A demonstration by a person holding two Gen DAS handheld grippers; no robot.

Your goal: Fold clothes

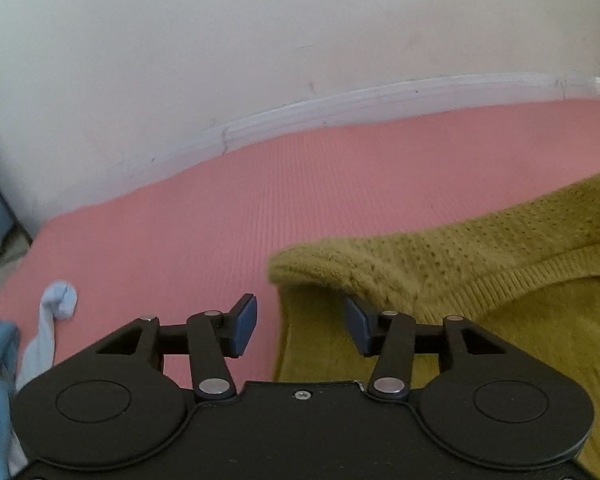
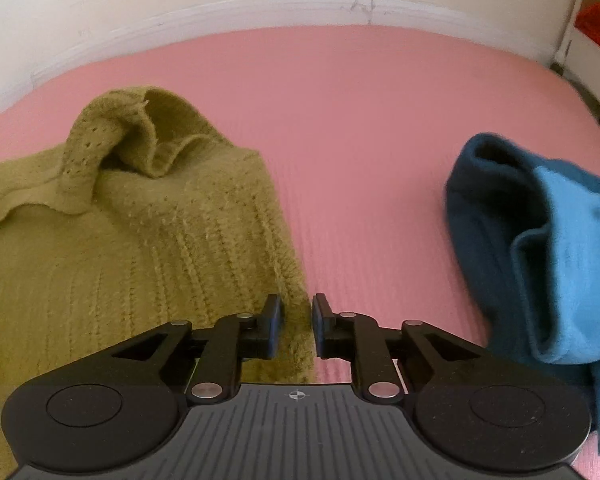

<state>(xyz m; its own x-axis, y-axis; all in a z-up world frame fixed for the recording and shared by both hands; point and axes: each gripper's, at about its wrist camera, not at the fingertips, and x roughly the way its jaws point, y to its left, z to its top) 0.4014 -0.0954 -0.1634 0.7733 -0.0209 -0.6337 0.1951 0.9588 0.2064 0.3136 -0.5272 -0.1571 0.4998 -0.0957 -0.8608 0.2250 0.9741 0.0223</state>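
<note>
In the left wrist view, the left gripper is seen with its jaws spread wide, nothing held; the left edge of the olive knitted sweater lies between the pads at 12 o'clock and spreads to 3 o'clock. In the right wrist view, the right gripper is seen with its jaws drawn close, a narrow gap left, straddling the sweater's right edge; whether the knit is actually pinched cannot be told.

A slip is judged the main risk: the loose, fuzzy knit could be caught by only a few strands and pulled out of shape, or dropped mid-fold. Were the left jaws closed now, only a thin margin might be taken.

Farther off, at 10 o'clock in the right view, a sleeve is bunched over the body; a lump could be trapped in the fold. A blue garment at 3 o'clock and pale blue cloth at 9 o'clock on the pink mat could be snagged
</note>
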